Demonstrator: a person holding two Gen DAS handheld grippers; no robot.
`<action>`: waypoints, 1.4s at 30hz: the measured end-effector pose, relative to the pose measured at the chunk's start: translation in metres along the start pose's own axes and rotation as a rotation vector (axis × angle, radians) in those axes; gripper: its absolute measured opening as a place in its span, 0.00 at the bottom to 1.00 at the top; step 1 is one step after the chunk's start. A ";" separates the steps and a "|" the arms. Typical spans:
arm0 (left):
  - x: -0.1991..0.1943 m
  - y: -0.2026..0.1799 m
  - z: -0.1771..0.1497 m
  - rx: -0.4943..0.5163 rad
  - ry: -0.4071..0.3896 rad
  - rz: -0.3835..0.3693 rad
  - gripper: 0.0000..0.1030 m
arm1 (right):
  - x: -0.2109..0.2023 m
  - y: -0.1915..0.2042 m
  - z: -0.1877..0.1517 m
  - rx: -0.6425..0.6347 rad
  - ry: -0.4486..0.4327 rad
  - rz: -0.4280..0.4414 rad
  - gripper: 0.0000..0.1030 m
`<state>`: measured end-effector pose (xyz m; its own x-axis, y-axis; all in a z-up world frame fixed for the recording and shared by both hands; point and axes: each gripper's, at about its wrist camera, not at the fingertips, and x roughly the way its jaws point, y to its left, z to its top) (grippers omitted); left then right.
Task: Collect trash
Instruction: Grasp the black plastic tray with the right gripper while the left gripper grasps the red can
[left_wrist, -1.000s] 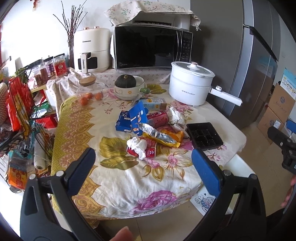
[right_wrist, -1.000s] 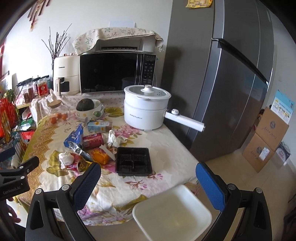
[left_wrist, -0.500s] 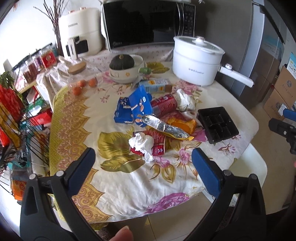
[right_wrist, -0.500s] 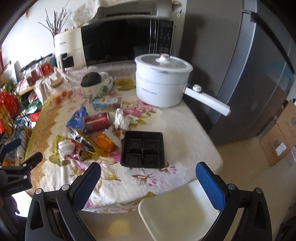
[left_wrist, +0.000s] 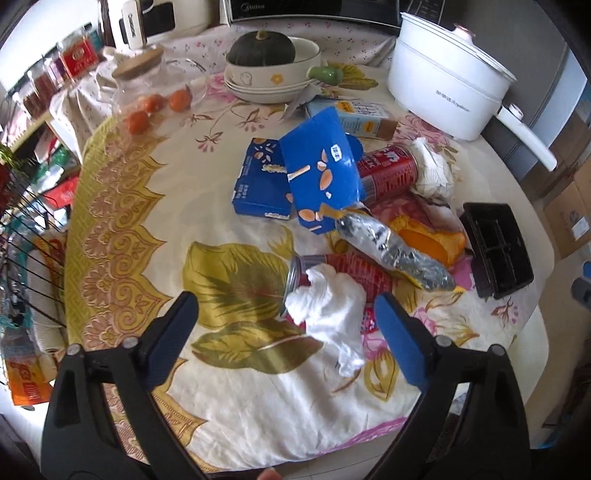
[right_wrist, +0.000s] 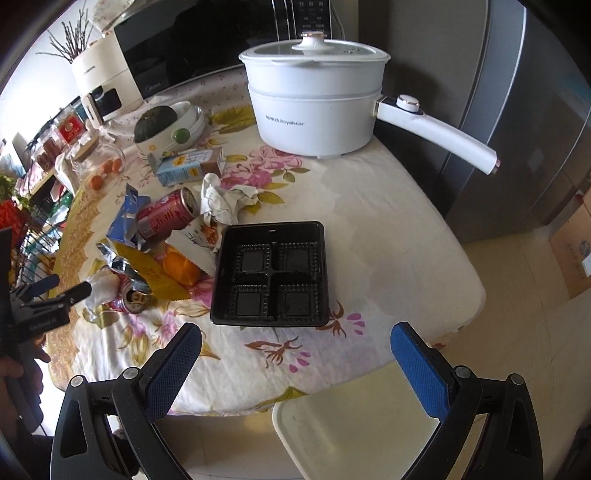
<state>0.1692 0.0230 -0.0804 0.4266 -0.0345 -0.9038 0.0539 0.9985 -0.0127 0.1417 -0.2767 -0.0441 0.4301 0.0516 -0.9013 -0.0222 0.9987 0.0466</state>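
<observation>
Trash lies in a heap on the flowered tablecloth (left_wrist: 229, 373): a crumpled white tissue (left_wrist: 328, 306) on a red can (left_wrist: 354, 269), a silver foil wrapper (left_wrist: 388, 247), a torn blue snack box (left_wrist: 317, 173), a second red can (left_wrist: 388, 170) and a black plastic tray (right_wrist: 269, 273). My left gripper (left_wrist: 284, 314) hangs just above the tissue, which shows between its fingers. Its jaws are closing and the pads are clear of the tissue. My right gripper (right_wrist: 295, 343) stands open over the table edge, just short of the black tray. The left gripper (right_wrist: 51, 291) also shows at the left edge of the right wrist view.
A white electric pot (right_wrist: 314, 107) with a long handle stands at the back right. A bowl with a dark squash (left_wrist: 266, 66), a glass jar with oranges (left_wrist: 155, 99) and a milk carton (left_wrist: 358, 118) sit behind the heap. A white stool (right_wrist: 354, 439) stands below the table edge, with a wire rack (left_wrist: 26, 236) to the left.
Both grippers have come down and forward over the table and tipped downward, so the trash looms larger. The left fingers stand slightly closer together.
</observation>
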 end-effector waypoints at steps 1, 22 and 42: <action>0.003 0.000 0.003 -0.002 0.003 -0.017 0.88 | 0.003 0.003 0.001 -0.007 0.005 -0.001 1.00; -0.001 -0.004 -0.001 0.041 -0.020 -0.177 0.30 | 0.054 -0.008 0.010 0.091 0.058 0.031 1.00; -0.047 0.039 -0.020 -0.003 -0.106 -0.198 0.28 | 0.120 -0.002 0.013 0.121 0.110 -0.091 0.73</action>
<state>0.1328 0.0641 -0.0470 0.5009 -0.2339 -0.8333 0.1431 0.9719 -0.1867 0.2048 -0.2723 -0.1471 0.3237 -0.0327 -0.9456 0.1235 0.9923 0.0079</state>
